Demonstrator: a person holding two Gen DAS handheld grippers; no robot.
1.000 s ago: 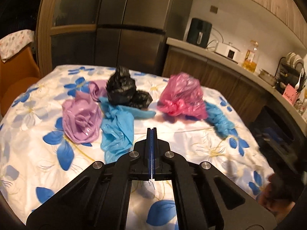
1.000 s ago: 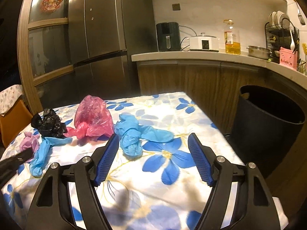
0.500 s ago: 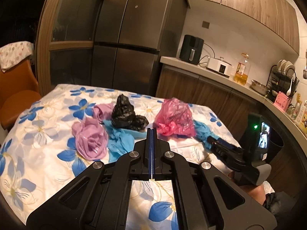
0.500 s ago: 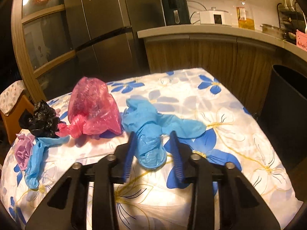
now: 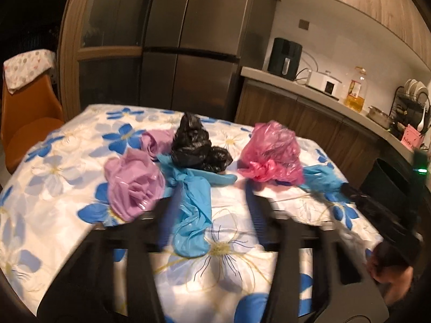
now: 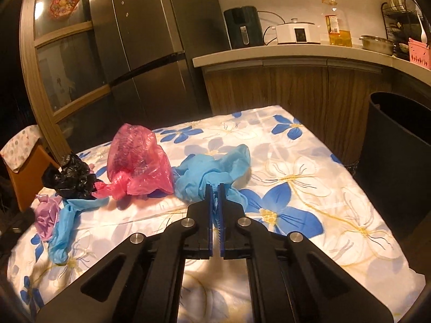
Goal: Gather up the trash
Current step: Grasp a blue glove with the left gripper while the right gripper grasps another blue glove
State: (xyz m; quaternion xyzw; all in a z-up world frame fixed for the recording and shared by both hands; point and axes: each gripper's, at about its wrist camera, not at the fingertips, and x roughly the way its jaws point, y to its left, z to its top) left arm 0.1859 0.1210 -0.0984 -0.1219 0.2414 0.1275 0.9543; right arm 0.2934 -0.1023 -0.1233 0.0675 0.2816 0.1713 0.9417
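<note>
Crumpled plastic bags lie on the flowered tablecloth (image 5: 54, 177). In the right wrist view my right gripper (image 6: 215, 188) is shut on the right blue bag (image 6: 215, 172), next to a pink bag (image 6: 137, 161). In the left wrist view my left gripper (image 5: 211, 202) is open, its blurred fingers on either side of a second blue bag (image 5: 192, 207). A purple bag (image 5: 133, 185) lies to its left, a black bag (image 5: 196, 145) behind it, and the pink bag (image 5: 272, 153) to the right. The right gripper shows dimly at the table's right edge (image 5: 350, 191).
A black trash bin (image 6: 398, 145) stands on the floor right of the table. An orange chair (image 5: 24, 123) stands at the left. A fridge (image 5: 194, 40) and a wooden counter (image 6: 296, 53) with appliances are behind the table.
My left gripper has opened from shut and now straddles the left blue bag. My right gripper has closed from wide open onto the right blue bag.
</note>
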